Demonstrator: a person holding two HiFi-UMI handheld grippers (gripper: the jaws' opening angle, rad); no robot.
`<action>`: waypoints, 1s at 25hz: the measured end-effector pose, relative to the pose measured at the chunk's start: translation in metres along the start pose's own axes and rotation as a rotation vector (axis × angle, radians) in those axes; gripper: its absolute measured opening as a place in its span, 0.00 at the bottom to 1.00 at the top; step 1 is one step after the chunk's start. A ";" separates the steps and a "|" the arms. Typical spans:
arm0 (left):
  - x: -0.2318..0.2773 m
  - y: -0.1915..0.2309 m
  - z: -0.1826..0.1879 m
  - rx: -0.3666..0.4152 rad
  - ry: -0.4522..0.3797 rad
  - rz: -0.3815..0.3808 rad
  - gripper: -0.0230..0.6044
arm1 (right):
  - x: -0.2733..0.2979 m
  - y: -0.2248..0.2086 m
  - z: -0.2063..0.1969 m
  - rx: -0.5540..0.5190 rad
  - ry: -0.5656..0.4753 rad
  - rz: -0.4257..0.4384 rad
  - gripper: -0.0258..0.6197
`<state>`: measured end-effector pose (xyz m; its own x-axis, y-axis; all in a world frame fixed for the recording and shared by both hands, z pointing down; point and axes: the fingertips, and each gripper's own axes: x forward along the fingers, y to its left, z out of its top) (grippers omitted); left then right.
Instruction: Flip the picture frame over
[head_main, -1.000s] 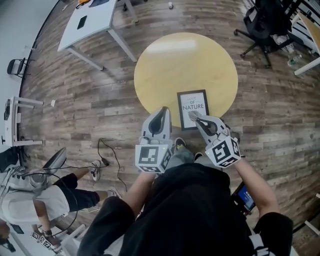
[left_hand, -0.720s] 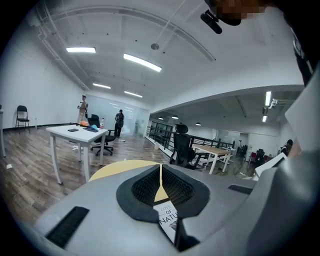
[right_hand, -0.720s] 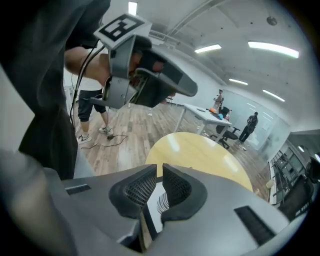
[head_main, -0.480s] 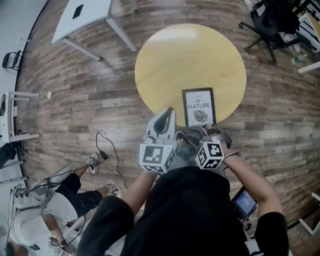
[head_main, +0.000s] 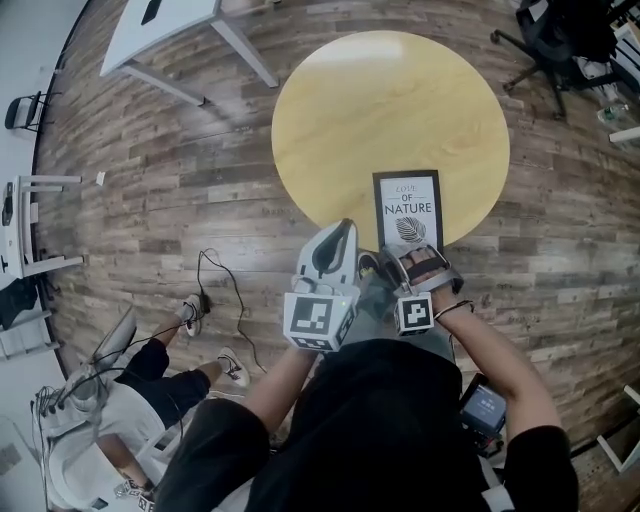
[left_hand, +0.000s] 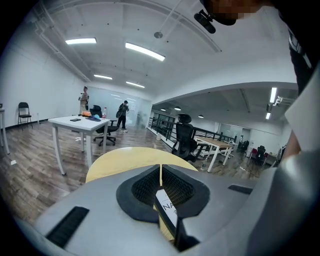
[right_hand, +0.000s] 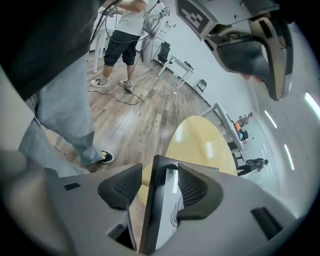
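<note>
- The round tabletop (head_main: 380, 110) carries only the frame (head_main: 408, 205), which lies flat at its near right edge, printed face up (so the flip is not yet done).
- The step in hand looks like the reach for the frame. Its near short edge is the part being taken.
- The next move calls for closing firmly on that edge, then lifting it and rolling the frame over onto its face. It sits close to the rim, so it should be kept from sliding off toward the person.
- The right tool (head_main: 412, 258) points down at the frame's near edge with its jaws opening, now wide. The edge stands between them: there is a clear gap on the left side and the right pad is close against the glass. I judge there is no grip yet.
- The left tool (head_main: 338, 232) hovers just near-left of the frame. Its jaws are together with nothing between them (the frame only shows behind them), and it is apart from the frame.
</note>
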<state>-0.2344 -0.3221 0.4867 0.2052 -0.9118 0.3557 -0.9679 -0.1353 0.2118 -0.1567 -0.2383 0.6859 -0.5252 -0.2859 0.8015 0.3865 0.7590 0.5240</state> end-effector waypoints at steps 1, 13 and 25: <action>0.001 0.000 -0.001 0.001 0.002 -0.003 0.08 | 0.002 -0.001 -0.002 -0.009 0.007 -0.026 0.37; -0.002 0.004 0.001 -0.005 -0.004 -0.005 0.08 | -0.018 -0.019 0.002 0.063 -0.039 -0.107 0.23; -0.005 0.000 0.026 0.013 -0.057 -0.016 0.08 | -0.105 -0.129 0.020 0.544 -0.280 -0.317 0.17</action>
<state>-0.2395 -0.3278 0.4612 0.2124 -0.9301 0.2998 -0.9664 -0.1545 0.2053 -0.1667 -0.2941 0.5285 -0.7542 -0.4367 0.4904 -0.2158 0.8701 0.4431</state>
